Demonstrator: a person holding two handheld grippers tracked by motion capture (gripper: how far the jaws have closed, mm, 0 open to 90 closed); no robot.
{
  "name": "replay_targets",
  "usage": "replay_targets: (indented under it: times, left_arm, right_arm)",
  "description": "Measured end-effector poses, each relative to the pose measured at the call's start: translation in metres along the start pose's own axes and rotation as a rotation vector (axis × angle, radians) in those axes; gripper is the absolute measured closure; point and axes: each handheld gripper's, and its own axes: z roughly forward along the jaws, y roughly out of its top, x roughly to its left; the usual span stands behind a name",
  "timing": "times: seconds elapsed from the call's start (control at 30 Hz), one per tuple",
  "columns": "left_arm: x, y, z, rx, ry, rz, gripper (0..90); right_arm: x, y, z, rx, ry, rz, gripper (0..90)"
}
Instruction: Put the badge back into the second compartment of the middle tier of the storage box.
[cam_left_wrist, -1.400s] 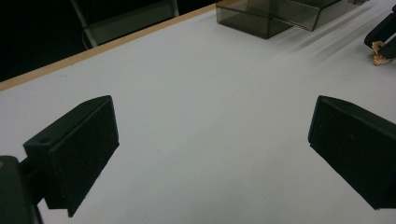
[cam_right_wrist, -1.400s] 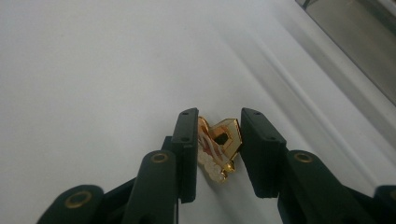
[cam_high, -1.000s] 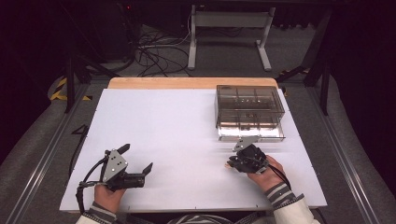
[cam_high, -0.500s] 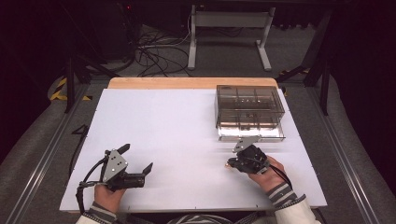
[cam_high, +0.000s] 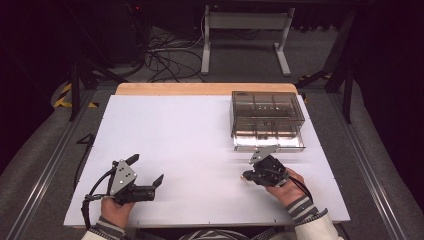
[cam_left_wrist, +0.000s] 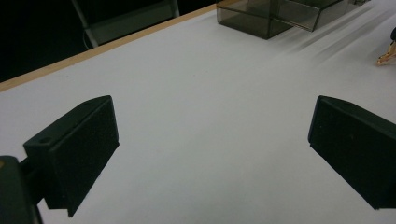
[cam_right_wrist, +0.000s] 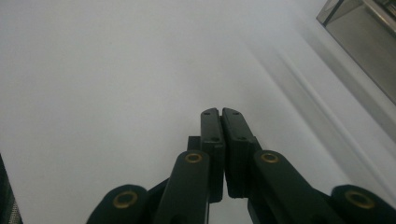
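Note:
My left gripper (cam_high: 146, 170) rests low over the white table (cam_high: 190, 130) near the front left, held in a hand. Its jaws stand wide open with nothing between them; in the left gripper view (cam_left_wrist: 212, 114) bare table shows in the gap. My right gripper (cam_high: 247, 176) sits near the front right, pointing left, with its jaws shut. In the right gripper view (cam_right_wrist: 219, 114) the two pads press flat together with nothing between them. A smoky clear plastic box (cam_high: 267, 120) with several compartments stands behind the right gripper, at the table's back right.
The box's low front drawer or tray (cam_high: 270, 142) juts toward the right gripper. The box also shows far off in the left gripper view (cam_left_wrist: 280, 14) and at the upper right of the right gripper view (cam_right_wrist: 369, 42). A wooden strip (cam_high: 200, 89) edges the table's far side.

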Motion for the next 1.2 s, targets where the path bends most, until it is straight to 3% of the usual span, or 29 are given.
replay_targets:
  times: [0.57,1.2]
  left_arm:
    - [0.0,0.0,0.0,0.001,0.001,-0.001,2.6]
    - [0.0,0.0,0.0,0.002,0.003,-0.002,2.6]
  right_arm:
    - [-0.004,0.001,-0.016,-0.085,-0.016,0.011,88.4]
    - [-0.013,0.003,-0.038,-0.193,-0.069,0.034,88.3]
